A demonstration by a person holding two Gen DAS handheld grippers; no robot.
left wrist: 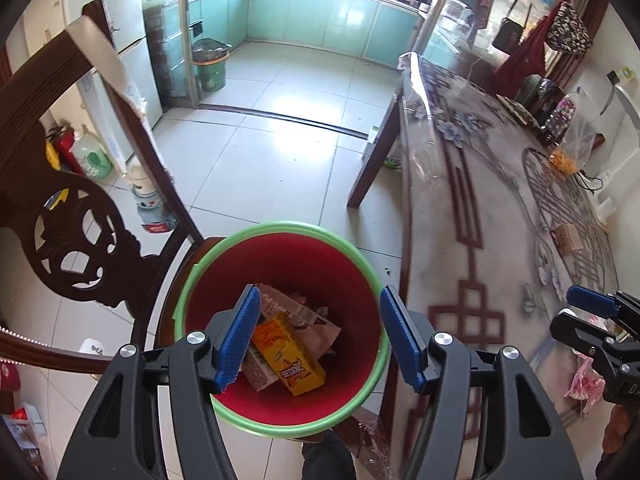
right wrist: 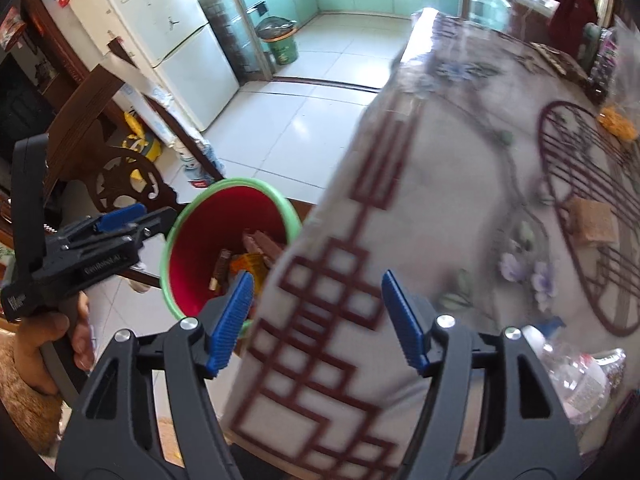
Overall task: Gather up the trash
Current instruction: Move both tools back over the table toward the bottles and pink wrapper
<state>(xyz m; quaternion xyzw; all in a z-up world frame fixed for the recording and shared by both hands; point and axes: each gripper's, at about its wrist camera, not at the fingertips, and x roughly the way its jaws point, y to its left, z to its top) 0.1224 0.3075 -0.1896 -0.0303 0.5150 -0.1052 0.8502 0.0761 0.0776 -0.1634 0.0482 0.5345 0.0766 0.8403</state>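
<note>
Directly below left tongs (left wrist: 320, 336), spread wide and empty, red bin (left wrist: 280, 412) with green rim is seen; yellow carton (left wrist: 290, 360) and crumpled wrappers (left wrist: 296, 308) lie inside. Right tongs (right wrist: 316, 320), likewise spread with nothing held, are poised over patterned table (right wrist: 460, 200) edge. Bin stands beside table, against carved wooden chair (left wrist: 76, 248). Small brown box (right wrist: 592, 220) rests farther along table.

Setting: a lived-in home, dining area opening onto a kitchen. Evidence: teal kitchen cabinets (left wrist: 320, 12) along the far walls, countertop clutter above them; white fridge (right wrist: 176, 40) by the doorway; lined green bin (left wrist: 210, 65) on pale floor tiles (left wrist: 256, 152); carved dark wooden chair (left wrist: 68, 216); dining table (left wrist: 500, 208) under a patterned cloth with clear plastic cover.
</note>
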